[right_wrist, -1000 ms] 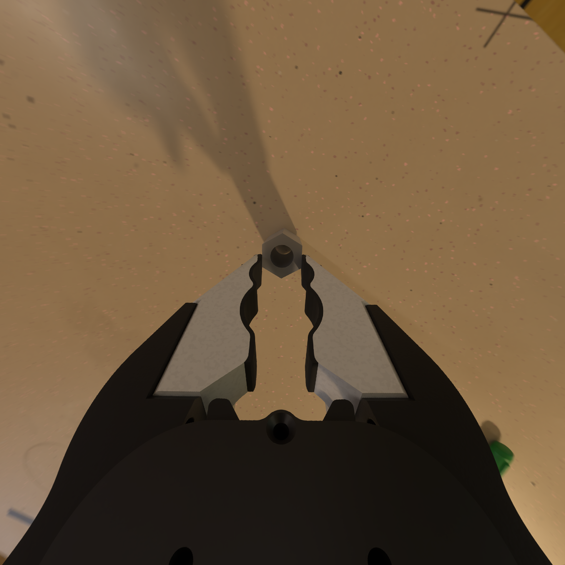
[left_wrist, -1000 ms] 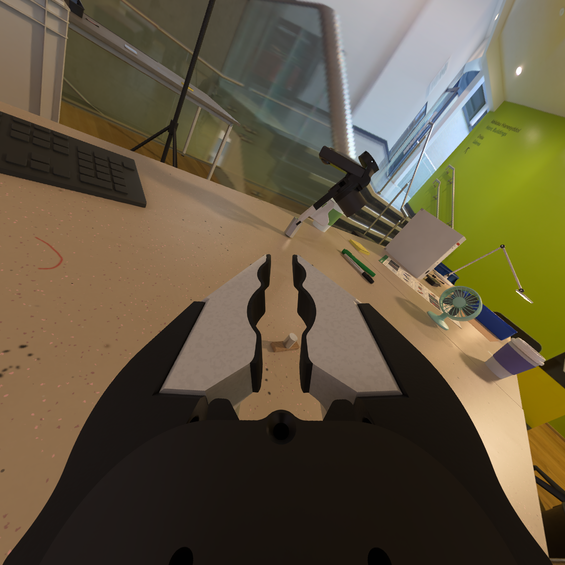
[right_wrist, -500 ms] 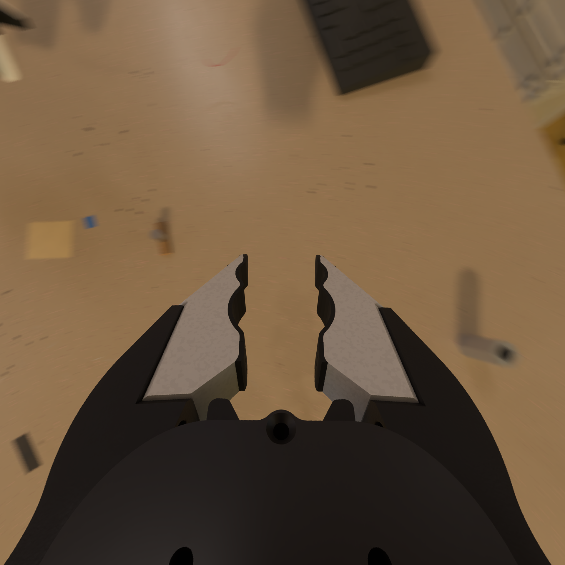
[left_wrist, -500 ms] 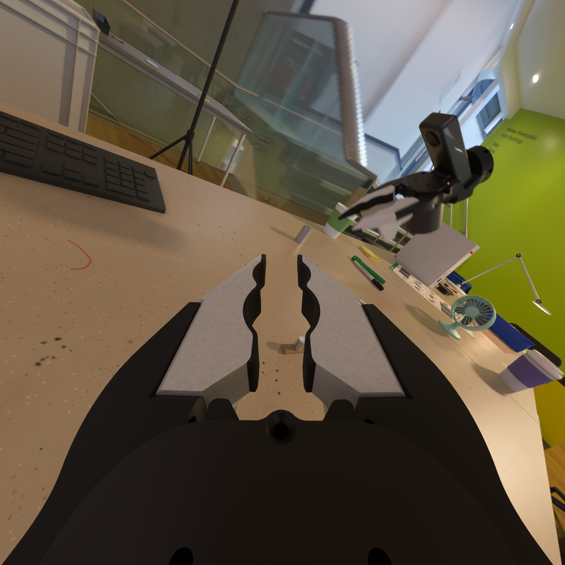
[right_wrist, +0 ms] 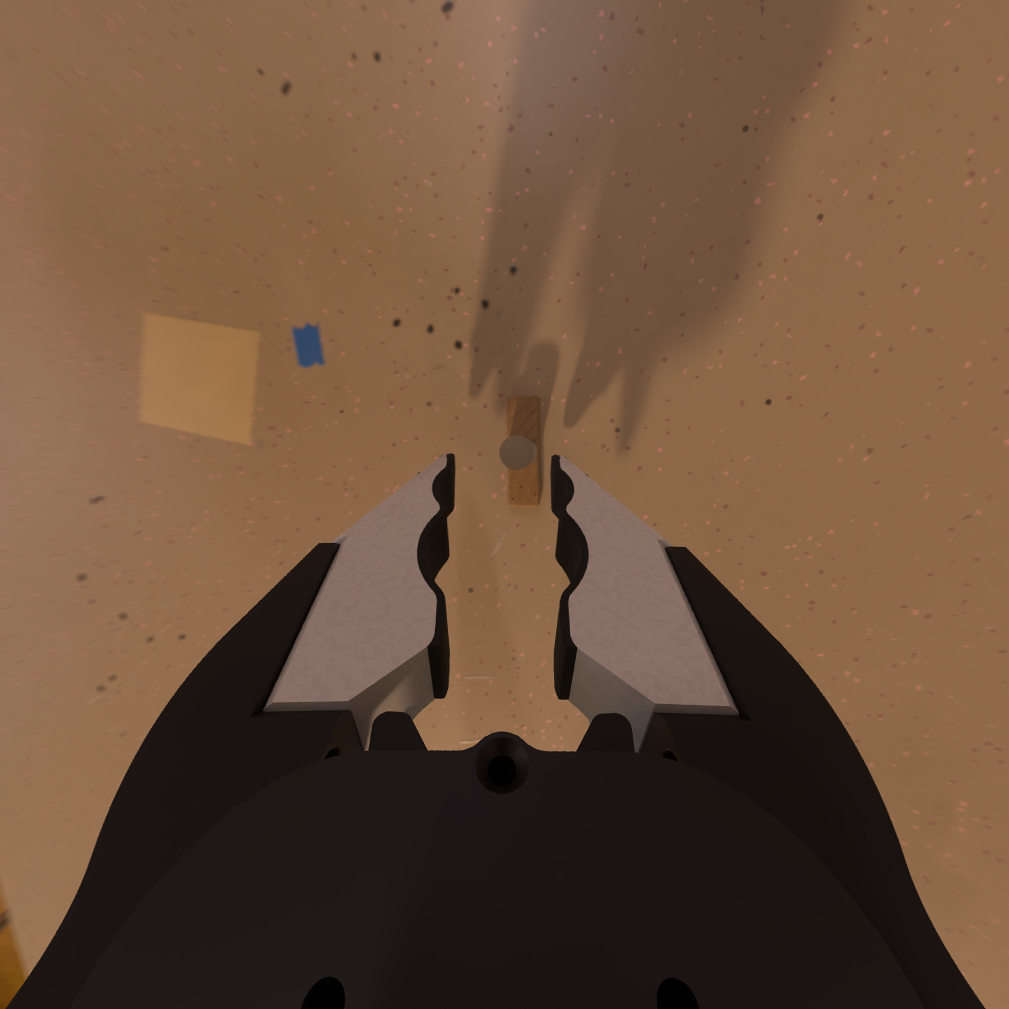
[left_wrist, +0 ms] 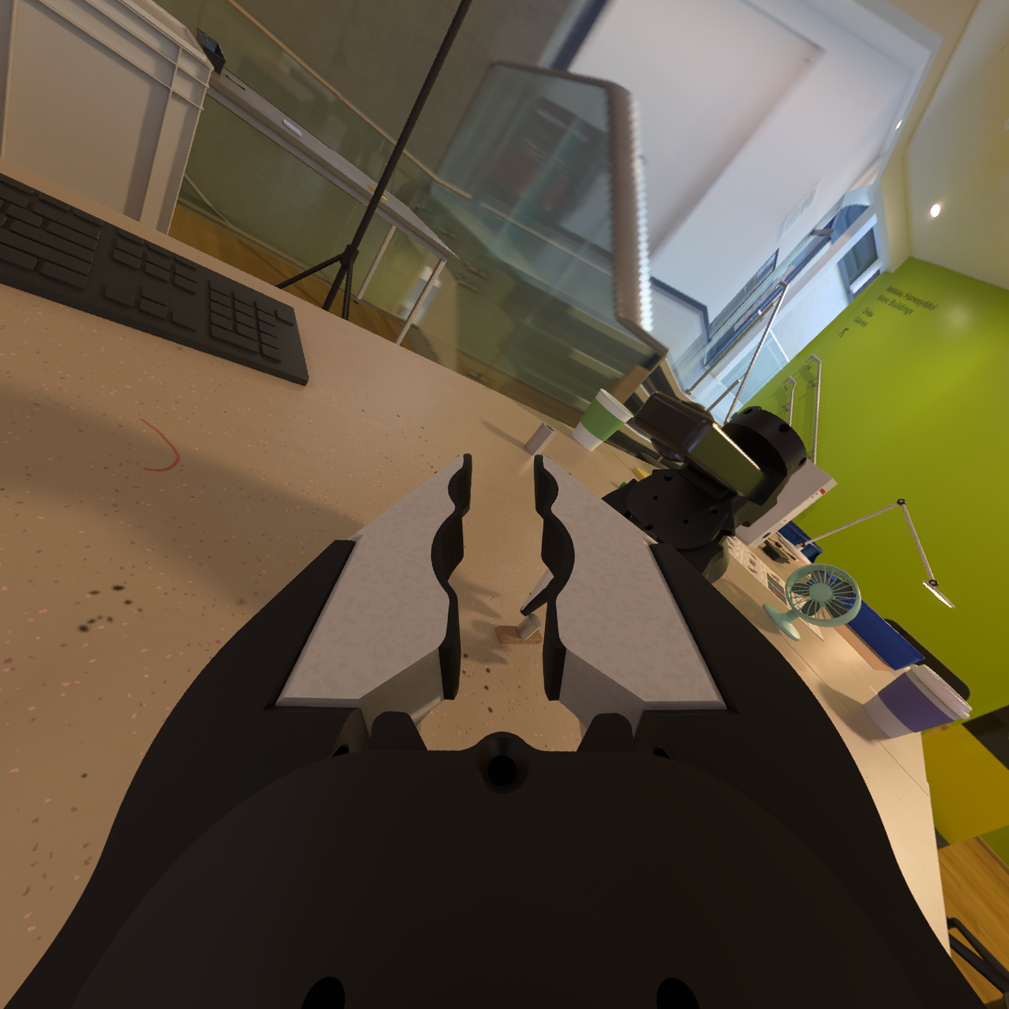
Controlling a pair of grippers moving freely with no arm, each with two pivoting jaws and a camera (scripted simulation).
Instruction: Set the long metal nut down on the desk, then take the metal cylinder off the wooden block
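Observation:
The metal cylinder (right_wrist: 517, 452) stands upright on a small wooden block (right_wrist: 523, 488) on the speckled desk. My right gripper (right_wrist: 502, 464) is open and empty, pointing down just above the cylinder, which lies between and slightly beyond its fingertips. In the left wrist view the cylinder (left_wrist: 528, 628) and block (left_wrist: 510, 635) show between my left fingers, with the right gripper's black body (left_wrist: 704, 491) above them. The long metal nut (left_wrist: 539, 438) stands on the desk farther off, free of both grippers. My left gripper (left_wrist: 502, 461) is open and empty, held back from the block.
A black keyboard (left_wrist: 147, 295) lies far left. A green cup (left_wrist: 600, 420) stands beside the nut. A teal fan (left_wrist: 819, 595) and a purple cup (left_wrist: 917, 704) stand along the right edge. A yellow note (right_wrist: 199, 377) and blue tape (right_wrist: 308, 345) lie left of the block.
My right gripper let go of the nut, left it standing on the desk, opened wider and swung over to above the cylinder on the block. My left gripper shifted only slightly.

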